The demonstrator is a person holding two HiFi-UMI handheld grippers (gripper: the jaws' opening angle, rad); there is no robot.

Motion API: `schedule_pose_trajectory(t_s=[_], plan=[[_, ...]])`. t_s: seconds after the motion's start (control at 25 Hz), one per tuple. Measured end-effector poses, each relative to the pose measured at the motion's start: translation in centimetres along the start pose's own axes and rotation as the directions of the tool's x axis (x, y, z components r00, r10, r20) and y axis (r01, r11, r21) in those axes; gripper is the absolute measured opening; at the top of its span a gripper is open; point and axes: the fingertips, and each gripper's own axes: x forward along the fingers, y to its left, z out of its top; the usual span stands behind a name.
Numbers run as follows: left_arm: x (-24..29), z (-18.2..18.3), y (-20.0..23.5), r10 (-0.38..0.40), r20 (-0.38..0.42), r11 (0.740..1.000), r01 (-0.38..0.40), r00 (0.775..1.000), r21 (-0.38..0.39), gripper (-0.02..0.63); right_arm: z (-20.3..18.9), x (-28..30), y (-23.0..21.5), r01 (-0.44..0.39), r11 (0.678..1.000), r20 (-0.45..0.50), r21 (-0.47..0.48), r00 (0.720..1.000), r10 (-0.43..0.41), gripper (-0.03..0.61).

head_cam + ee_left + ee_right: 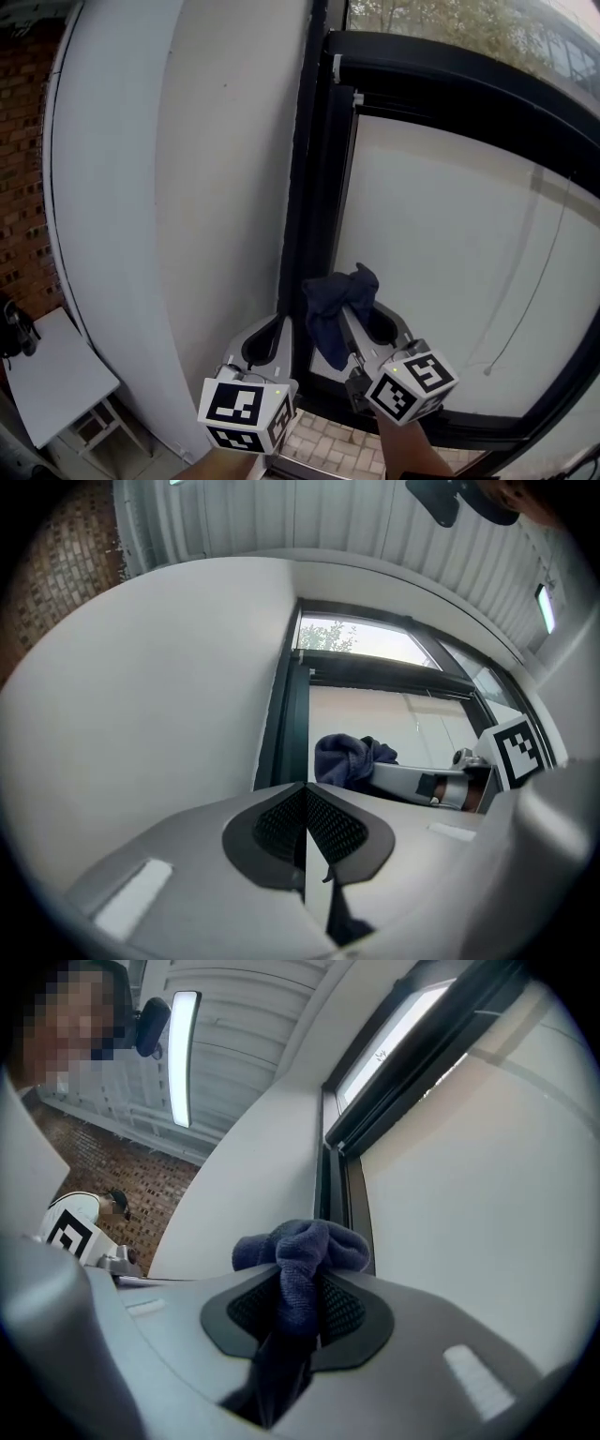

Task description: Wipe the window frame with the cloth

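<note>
A dark blue cloth [339,302] is bunched between the jaws of my right gripper [361,319], which is shut on it; one end hangs down. In the right gripper view the cloth [300,1265] bulges over the jaw tips just short of the black window frame [335,1194]. The black window frame [314,187] runs upright in the head view, and the cloth sits against its lower part. My left gripper [281,330] is shut and holds nothing, close to the frame's left side by the white wall. From the left gripper view the cloth [352,758] shows to the right.
A white wall [178,187] stands left of the frame. The window pane [459,253] with a thin hanging cord [534,281] fills the right. A brick wall [23,150] and a white table [52,375] lie far left below.
</note>
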Motion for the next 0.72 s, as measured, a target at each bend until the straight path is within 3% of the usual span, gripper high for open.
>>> schedule_pose_trajectory(t_s=[0.2, 0.44, 0.72], plan=[[3.0, 5.3, 0.0, 0.014, 0.1, 0.999, -0.017, 0.995, 0.028, 0.0, 5.8, 3.9, -1.2, -0.045, 0.998, 0.062, -0.037, 0.997, 0.047, 0.084], [6.7, 11.5, 0.3, 0.058, 0.2, 0.995, -0.072, 0.978, 0.063, 0.0, 13.6, 7.1, -2.6, -0.057, 0.977, 0.145, -0.207, 0.985, 0.089, 0.086], [10.0, 14.7, 0.5, 0.071, 0.254, 0.994, -0.09, 0.965, 0.066, 0.0, 19.3, 9.8, -2.9, -0.047, 0.953, 0.203, -0.3, 0.973, 0.112, 0.086]])
